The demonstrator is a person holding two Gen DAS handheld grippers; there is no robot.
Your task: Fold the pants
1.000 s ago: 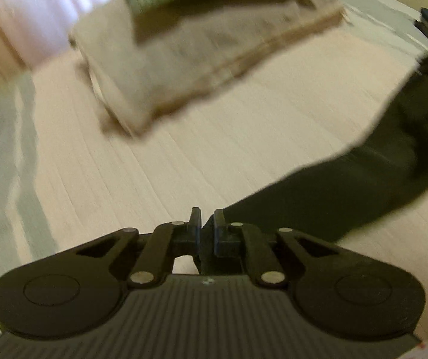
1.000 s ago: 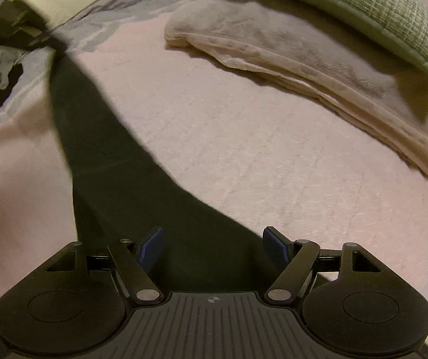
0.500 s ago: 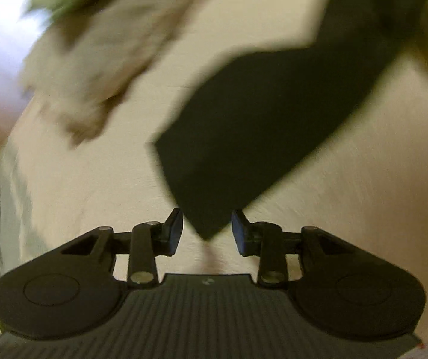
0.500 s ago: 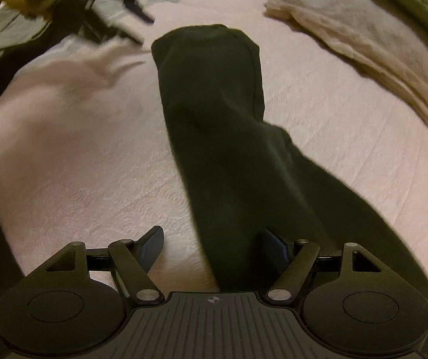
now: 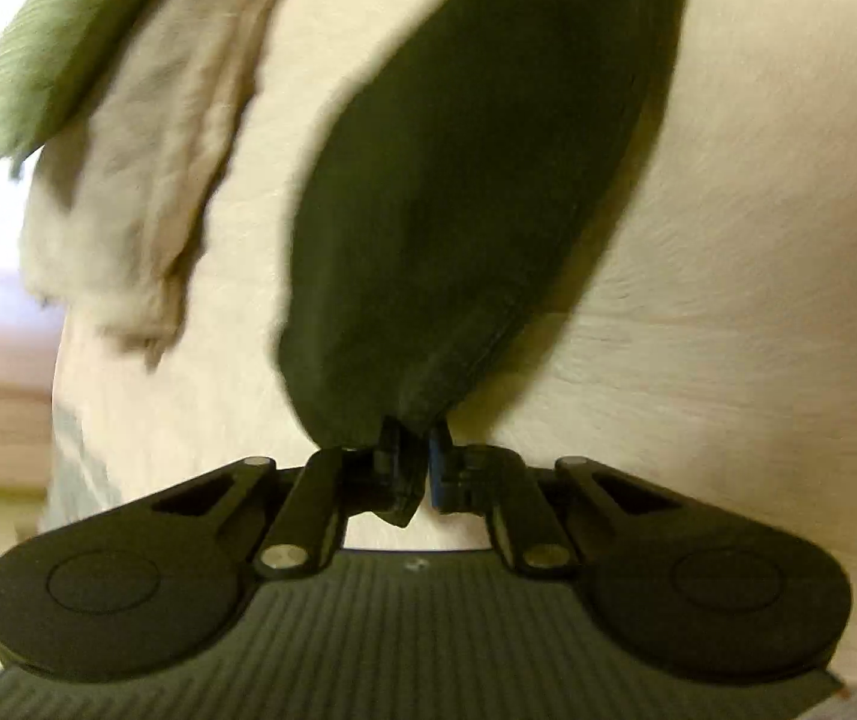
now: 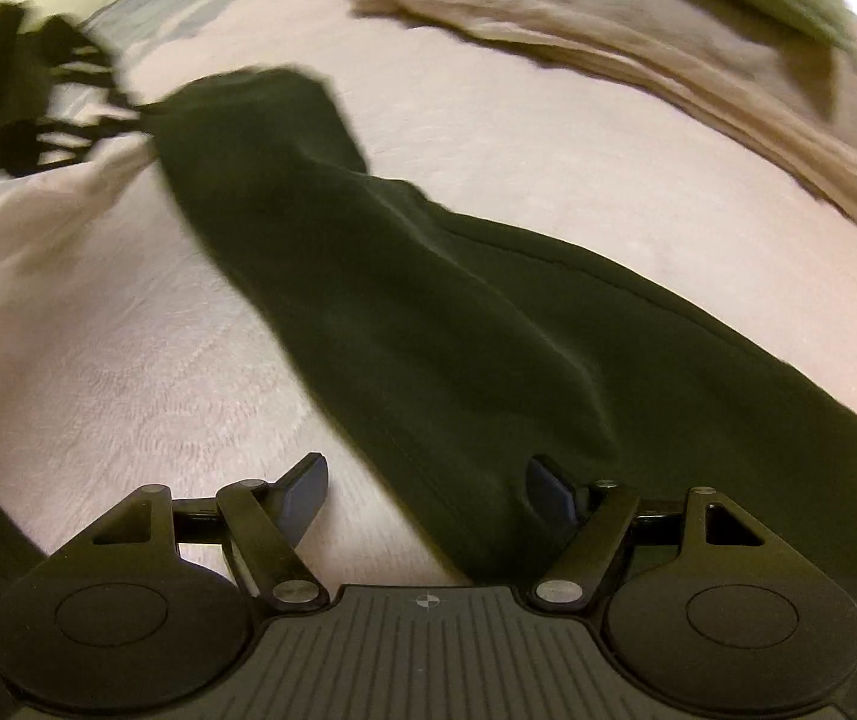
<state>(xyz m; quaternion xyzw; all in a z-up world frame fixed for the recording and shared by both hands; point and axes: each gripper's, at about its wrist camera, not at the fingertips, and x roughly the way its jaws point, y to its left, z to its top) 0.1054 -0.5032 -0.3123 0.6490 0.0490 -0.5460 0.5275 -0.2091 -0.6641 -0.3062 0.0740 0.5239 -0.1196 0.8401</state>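
Left tool (image 5: 419, 456) clenched on hem of dark pants (image 5: 464, 192), stretched across pale bed (image 5: 728, 240); beige blanket (image 5: 146, 168) far left. Right tool (image 6: 428, 492) released, spread over near pants fabric.

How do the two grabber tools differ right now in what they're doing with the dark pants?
The left gripper has its jaws pinched shut on an end of the pants; the right gripper has its jaws spread wide and grips nothing. At the left gripper the cloth bunches to a point; at the right gripper the pants lie flat, passing between its fingers. Both are black and point at the same pants on the pale bedspread.
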